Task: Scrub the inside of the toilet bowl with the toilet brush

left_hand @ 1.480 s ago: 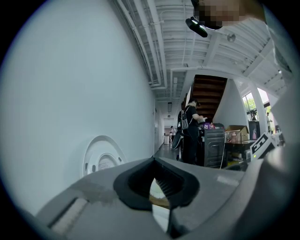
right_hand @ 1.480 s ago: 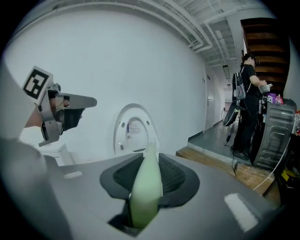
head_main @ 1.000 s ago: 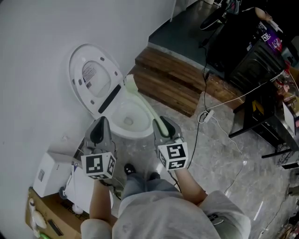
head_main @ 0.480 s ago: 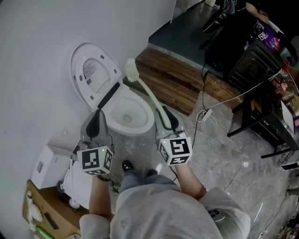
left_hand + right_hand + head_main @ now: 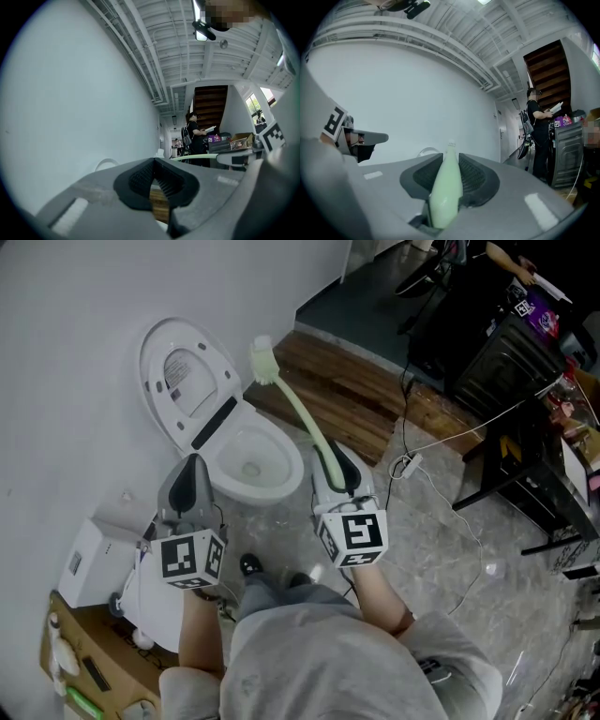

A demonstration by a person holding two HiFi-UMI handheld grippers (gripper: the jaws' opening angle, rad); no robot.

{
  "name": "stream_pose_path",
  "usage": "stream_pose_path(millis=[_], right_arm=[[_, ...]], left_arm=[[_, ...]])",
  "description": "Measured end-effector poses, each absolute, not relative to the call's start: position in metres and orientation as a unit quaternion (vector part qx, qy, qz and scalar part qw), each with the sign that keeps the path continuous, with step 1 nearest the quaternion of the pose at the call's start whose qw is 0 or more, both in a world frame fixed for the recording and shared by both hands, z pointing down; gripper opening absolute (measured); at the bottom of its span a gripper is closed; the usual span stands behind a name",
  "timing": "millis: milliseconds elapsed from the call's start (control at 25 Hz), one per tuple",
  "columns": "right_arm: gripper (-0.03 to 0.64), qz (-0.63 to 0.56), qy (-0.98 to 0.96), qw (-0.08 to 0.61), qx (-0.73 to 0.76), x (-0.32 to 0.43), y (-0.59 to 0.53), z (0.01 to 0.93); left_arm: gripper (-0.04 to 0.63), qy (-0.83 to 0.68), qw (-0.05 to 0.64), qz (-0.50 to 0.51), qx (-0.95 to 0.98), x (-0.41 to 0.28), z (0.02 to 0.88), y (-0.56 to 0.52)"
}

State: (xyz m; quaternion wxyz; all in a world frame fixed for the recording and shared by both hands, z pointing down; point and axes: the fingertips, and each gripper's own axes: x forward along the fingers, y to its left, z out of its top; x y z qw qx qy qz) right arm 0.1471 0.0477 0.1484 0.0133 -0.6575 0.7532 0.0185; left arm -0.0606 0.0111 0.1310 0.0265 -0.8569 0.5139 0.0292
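R tongs [image 5: 335, 472] clamped on the handle of the pale green toilet brush [image 5: 292, 411]. Brush head is up out of the toilet bowl [image 5: 294, 468], bristles beside the raised lid [image 5: 183, 381]. L tongs [image 5: 191, 486] pinched narrow w/ nothing btwn them, near the bowl's rim.

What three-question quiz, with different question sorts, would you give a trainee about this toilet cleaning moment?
1. Which gripper holds the toilet brush?
2. True or false: the toilet lid stands raised.
3. Relative to the toilet bowl, the brush head is: A inside it, B lifted clear of it, C resting on its rim.
Key: 1 the right gripper; 2 true; 3 B.
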Motion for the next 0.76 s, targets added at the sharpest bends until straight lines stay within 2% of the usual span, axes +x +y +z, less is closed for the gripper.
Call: stream_pose_path(millis=[760], right_arm=[[0.103, 0.029, 0.756, 0.028, -0.654, 0.148, 0.054, 0.138]], left_arm=[[0.005, 0.515, 0.030, 0.030, -0.856, -0.056, 0.133, 0.022]])
